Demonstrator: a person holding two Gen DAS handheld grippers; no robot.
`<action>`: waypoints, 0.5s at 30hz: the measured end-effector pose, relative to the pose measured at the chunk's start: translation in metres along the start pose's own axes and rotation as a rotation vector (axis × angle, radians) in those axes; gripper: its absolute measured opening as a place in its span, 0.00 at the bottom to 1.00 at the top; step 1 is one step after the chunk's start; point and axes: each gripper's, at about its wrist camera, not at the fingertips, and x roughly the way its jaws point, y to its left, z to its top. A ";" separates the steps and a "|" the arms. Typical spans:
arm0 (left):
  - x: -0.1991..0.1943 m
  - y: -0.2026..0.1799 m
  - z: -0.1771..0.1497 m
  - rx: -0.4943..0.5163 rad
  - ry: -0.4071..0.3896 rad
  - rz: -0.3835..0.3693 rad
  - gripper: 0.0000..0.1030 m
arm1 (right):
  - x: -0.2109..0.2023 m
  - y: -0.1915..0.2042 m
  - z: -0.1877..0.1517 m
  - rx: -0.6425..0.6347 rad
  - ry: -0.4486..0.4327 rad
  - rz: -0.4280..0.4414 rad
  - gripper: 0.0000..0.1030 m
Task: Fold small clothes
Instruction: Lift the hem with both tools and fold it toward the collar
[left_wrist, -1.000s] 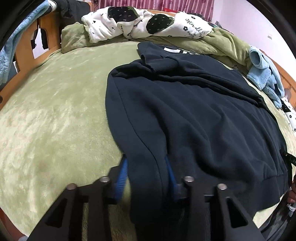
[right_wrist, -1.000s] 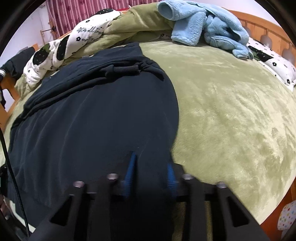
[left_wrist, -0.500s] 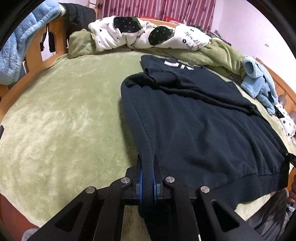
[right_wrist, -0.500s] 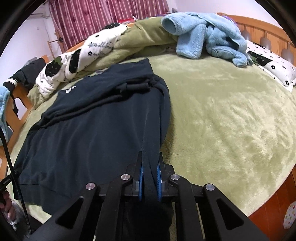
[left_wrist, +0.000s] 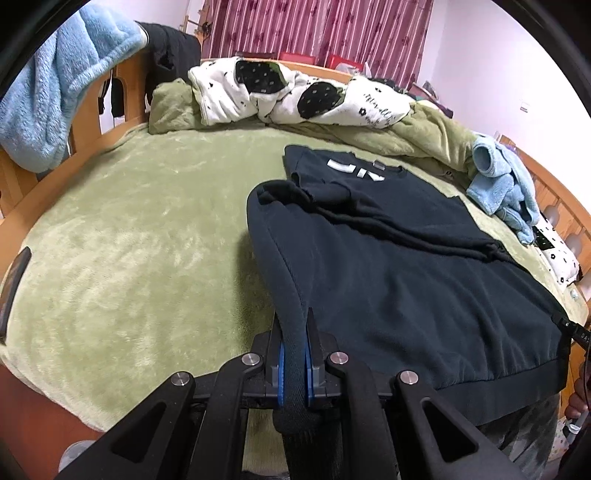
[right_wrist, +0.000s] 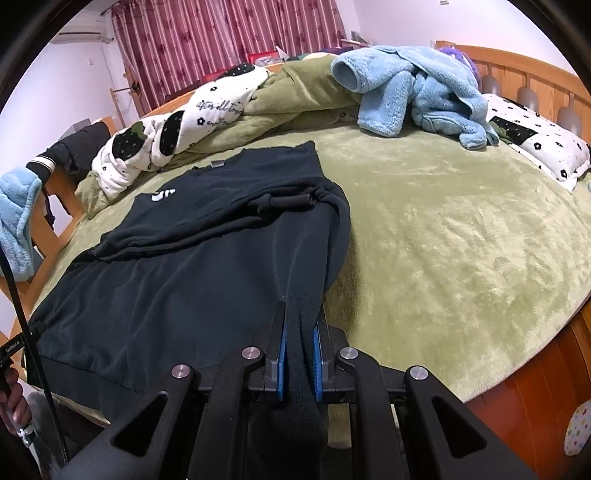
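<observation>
Both hem corners of the dark sweatshirt (left_wrist: 388, 280) clamped, left gripper (left_wrist: 294, 360) and right gripper (right_wrist: 299, 363) each pinching a side seam. Spread flat on the green bedspread (left_wrist: 122, 236) (sleeves already folded across). Best raised evenly, hem taut, then carried toward the collar

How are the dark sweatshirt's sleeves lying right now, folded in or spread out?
Folded in: both sleeves lie across the sweatshirt, one cuff resting on its body.

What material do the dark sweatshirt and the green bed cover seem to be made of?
Sweatshirt: probably knit cotton jersey, matte, with a ribbed hem band. Bed cover: probably plush fleece or velvet; its short pile shows shiny, brushed patches.
</observation>
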 end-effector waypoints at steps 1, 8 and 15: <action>-0.004 0.000 0.000 0.003 -0.006 0.000 0.08 | -0.004 0.000 -0.001 0.000 -0.005 0.003 0.11; -0.035 0.004 -0.009 -0.003 -0.046 -0.008 0.08 | -0.042 0.003 -0.007 -0.003 -0.057 0.022 0.11; -0.059 0.007 -0.012 -0.010 -0.081 -0.013 0.08 | -0.073 0.011 -0.010 -0.020 -0.100 0.043 0.11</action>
